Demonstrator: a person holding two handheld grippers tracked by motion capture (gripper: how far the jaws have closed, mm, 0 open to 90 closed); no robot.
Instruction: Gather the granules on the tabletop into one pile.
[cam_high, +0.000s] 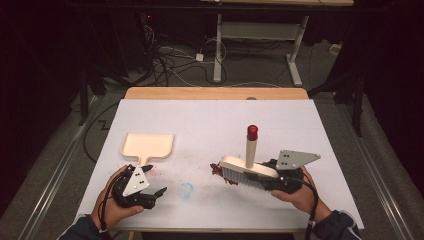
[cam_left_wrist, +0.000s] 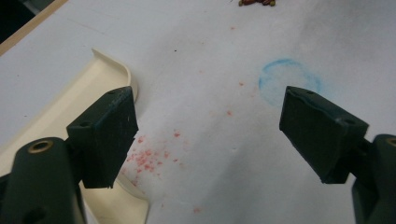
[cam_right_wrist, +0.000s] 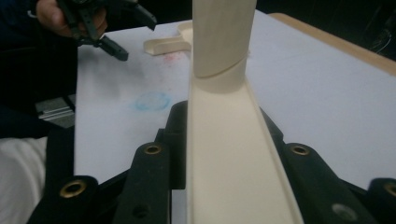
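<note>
While clamped in right hand-held gripper (cam_high: 272, 181), brush (cam_high: 248, 170) beside debris (cam_high: 217, 169).

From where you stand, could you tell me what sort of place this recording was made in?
Probably a lab or workshop set up for recording, not a home. The table is covered in white paper, a bundle of cables trails over the floor behind it, and a bare desk frame stands against dark surroundings.

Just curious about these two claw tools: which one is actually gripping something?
The right gripper: its jaws clamp the cream brush. The left gripper stands open beside the dustpan.
</note>
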